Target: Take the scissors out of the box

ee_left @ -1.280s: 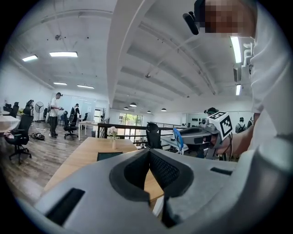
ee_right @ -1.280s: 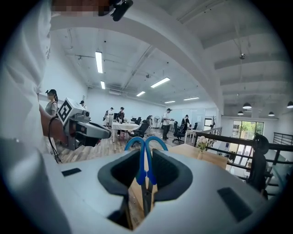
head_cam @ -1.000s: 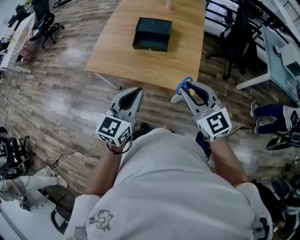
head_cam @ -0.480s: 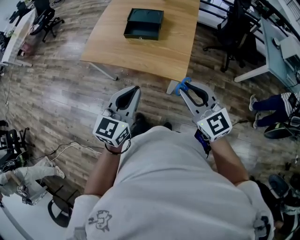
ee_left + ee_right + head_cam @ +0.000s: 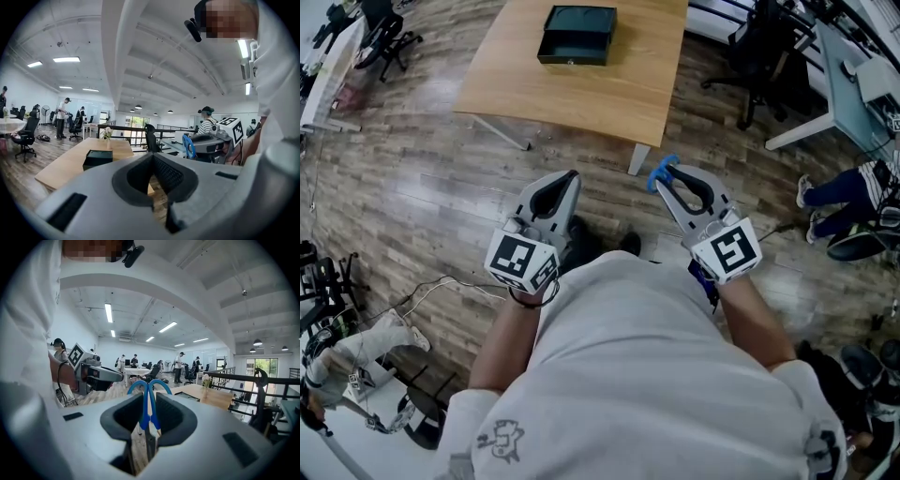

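The dark green box (image 5: 577, 36) sits open on the wooden table (image 5: 581, 98), far ahead of both grippers; it also shows in the left gripper view (image 5: 98, 158). My right gripper (image 5: 664, 178) is shut on the blue-handled scissors (image 5: 660, 173) and held over the wood floor, off the table. In the right gripper view the scissors (image 5: 148, 404) stand between the pads with the handle loops pointing forward. My left gripper (image 5: 571, 178) is shut with nothing in it, level with the right one and to its left.
Black office chairs (image 5: 759, 56) and a white desk (image 5: 853, 84) stand at the right. A seated person's legs and shoes (image 5: 853, 202) are at the far right. Cables and gear (image 5: 356, 347) lie on the floor at the left.
In the head view the table and box have slid up and away. Both grippers have drawn back from the table's edge together, the scissors still in the right one.
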The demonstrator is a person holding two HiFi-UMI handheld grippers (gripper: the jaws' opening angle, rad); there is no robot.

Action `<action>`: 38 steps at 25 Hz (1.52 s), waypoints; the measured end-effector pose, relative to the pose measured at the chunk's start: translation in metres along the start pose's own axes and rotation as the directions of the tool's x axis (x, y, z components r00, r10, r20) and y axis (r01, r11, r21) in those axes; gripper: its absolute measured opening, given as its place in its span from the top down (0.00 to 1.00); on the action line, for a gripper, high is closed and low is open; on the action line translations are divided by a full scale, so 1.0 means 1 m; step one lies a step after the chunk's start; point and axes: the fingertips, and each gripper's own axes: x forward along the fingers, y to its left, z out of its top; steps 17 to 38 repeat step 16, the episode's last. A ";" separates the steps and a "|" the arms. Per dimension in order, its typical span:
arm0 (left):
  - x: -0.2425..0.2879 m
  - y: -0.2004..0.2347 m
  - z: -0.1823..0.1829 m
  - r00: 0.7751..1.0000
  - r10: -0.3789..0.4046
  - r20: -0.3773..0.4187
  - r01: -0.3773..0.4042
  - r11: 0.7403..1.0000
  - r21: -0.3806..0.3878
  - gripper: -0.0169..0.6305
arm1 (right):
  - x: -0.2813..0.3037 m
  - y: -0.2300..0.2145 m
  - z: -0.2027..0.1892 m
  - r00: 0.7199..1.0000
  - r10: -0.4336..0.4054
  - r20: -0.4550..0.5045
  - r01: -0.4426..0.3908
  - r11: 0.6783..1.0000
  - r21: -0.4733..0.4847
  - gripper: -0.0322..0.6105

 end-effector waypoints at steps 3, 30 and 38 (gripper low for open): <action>0.000 -0.006 -0.001 1.000 -0.008 -0.003 0.008 1.000 0.004 0.97 | -0.005 0.002 0.000 1.000 -0.005 0.001 0.005 1.000 0.006 0.81; -0.013 -0.013 -0.010 1.000 0.002 -0.002 -0.002 1.000 -0.007 0.96 | -0.010 0.016 -0.001 1.000 0.004 0.014 -0.004 1.000 0.005 0.81; -0.013 -0.013 -0.010 1.000 0.002 -0.002 -0.002 1.000 -0.007 0.96 | -0.010 0.016 -0.001 1.000 0.004 0.014 -0.004 1.000 0.005 0.81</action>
